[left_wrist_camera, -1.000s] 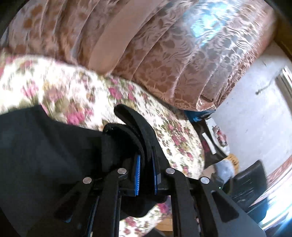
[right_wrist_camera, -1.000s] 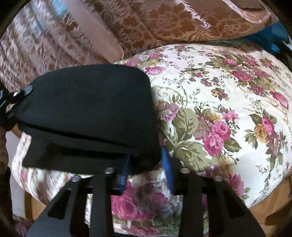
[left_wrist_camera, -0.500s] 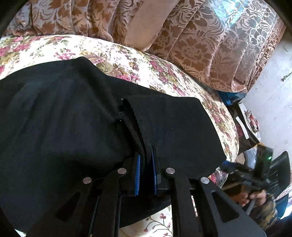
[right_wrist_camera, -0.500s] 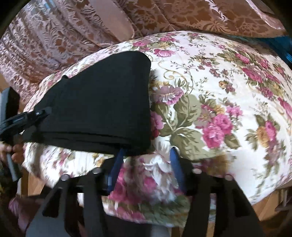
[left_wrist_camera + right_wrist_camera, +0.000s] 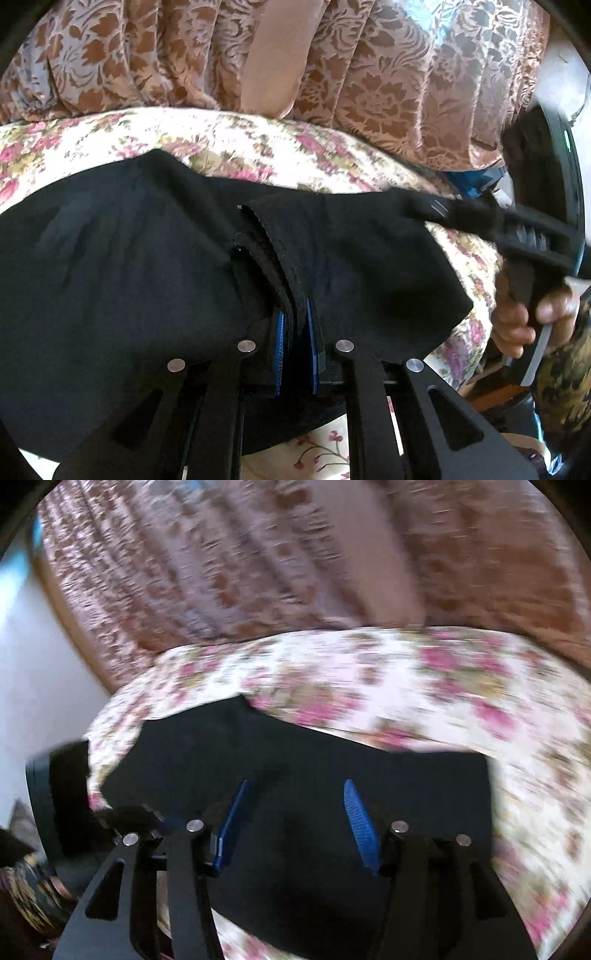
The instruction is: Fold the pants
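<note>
The black pants (image 5: 147, 266) lie folded on the floral bedspread (image 5: 229, 144). My left gripper (image 5: 295, 325) is shut on a stack of the pants' layered edges, which stand between its blue pads (image 5: 279, 332). The right gripper (image 5: 517, 229) shows at the right of the left wrist view, at the pants' far corner, with the person's hand on its handle. In the blurred right wrist view my right gripper (image 5: 293, 812) is open and empty, its blue pads (image 5: 360, 827) wide apart over the pants (image 5: 295, 760).
A brown patterned curtain (image 5: 369, 74) hangs behind the bed. The bedspread (image 5: 406, 686) stretches to the right of the pants. The bed's edge drops off on the left in the right wrist view, beside a pale wall (image 5: 37, 664).
The right gripper has opened wide, let go of the pants and swung over them. The left gripper stays shut on the pants' edge and has lowered slightly with it.
</note>
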Available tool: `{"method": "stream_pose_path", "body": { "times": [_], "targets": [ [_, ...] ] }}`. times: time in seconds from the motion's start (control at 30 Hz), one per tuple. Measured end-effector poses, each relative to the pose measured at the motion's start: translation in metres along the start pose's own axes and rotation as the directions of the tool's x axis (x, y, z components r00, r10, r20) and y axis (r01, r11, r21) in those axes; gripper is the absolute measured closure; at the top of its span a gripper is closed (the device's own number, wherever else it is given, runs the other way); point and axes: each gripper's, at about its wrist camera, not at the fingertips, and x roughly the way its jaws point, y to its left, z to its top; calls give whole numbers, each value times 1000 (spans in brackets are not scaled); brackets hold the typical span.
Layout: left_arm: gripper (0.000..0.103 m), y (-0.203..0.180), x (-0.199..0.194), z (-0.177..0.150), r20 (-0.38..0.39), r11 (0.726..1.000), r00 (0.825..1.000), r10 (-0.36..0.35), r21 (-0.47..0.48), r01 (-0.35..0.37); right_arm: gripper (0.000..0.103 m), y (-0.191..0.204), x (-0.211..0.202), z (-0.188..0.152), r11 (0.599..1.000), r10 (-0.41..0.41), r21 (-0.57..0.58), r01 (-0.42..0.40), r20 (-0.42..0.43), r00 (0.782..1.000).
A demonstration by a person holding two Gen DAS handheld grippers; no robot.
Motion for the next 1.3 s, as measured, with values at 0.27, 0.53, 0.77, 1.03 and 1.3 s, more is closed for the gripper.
{"method": "stream_pose_path", "body": {
  "times": [0.27,0.53,0.77,1.03,1.3],
  "targets": [
    [71,25,1,-7,-28,992,1000,-13,-127,9,65,9,74,-23,993,-73,-104,63,-95,993],
    [62,24,-14,-10,-3,991,999,37,-129,-37,64,15,63,-25,993,-91,-75,87,-50,995],
    [58,25,-26,-12,29,987,993,112,-116,-108,55,23,30,-32,996,-75,-39,75,-7,997],
    [58,32,-36,-15,47,977,985,165,-143,-157,58,49,5,-60,995,-28,-92,25,-24,999],
    [58,34,-44,-18,61,970,978,198,-153,-186,65,73,27,-76,986,-45,-161,32,-79,996]
  ]
}}
